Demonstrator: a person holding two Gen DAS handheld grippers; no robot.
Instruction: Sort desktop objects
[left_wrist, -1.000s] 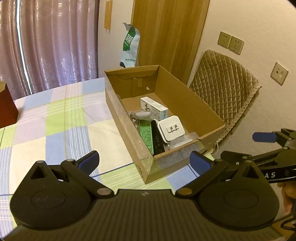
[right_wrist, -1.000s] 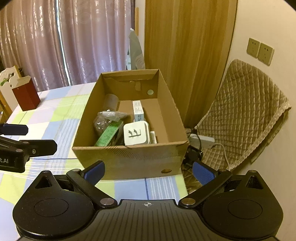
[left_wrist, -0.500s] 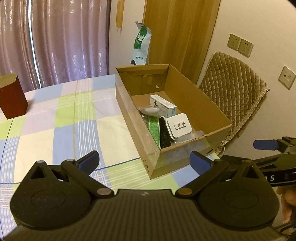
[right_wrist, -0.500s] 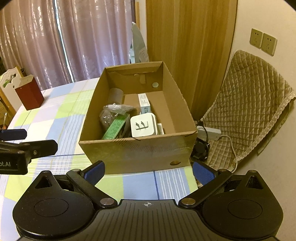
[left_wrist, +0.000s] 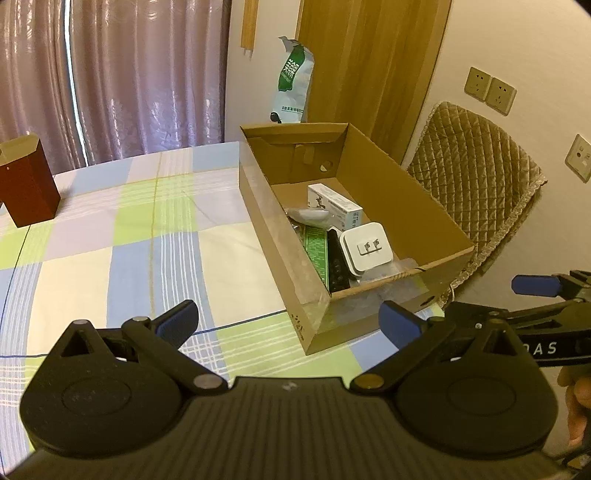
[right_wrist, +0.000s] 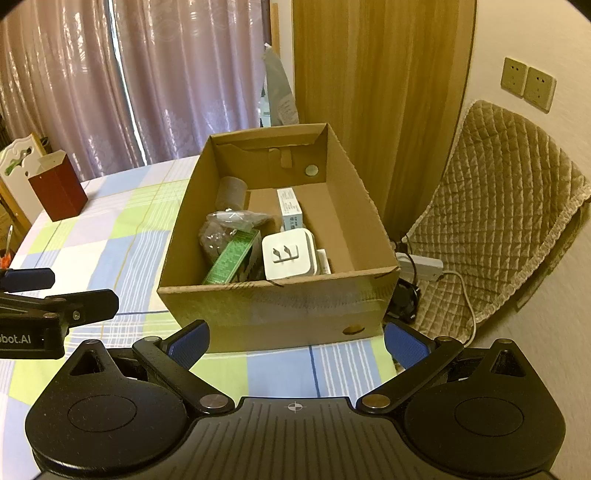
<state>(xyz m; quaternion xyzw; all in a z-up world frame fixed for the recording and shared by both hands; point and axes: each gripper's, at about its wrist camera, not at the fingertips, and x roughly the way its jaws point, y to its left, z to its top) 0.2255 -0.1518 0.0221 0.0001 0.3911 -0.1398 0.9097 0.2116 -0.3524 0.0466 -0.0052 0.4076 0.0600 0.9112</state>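
Now both grippers sit farther back from the cardboard box (right_wrist: 280, 236) than a second ago, each empty with fingers spread.

The left gripper (left_wrist: 288, 325) and right gripper (right_wrist: 295, 341) hover over the checked bench (left_wrist: 129, 240); over the last second the box has shrunk in both views and nothing has left or entered it. It holds a white adapter (right_wrist: 286, 253), a green carton (right_wrist: 232, 256), a white carton (right_wrist: 290, 208), a plastic bag (right_wrist: 229, 225) and a black remote (left_wrist: 337, 266). That fits sorting already finished, or a pause between items. The box's long axis runs away from the right gripper toward the curtain; the green carton lies along it, tilted up.
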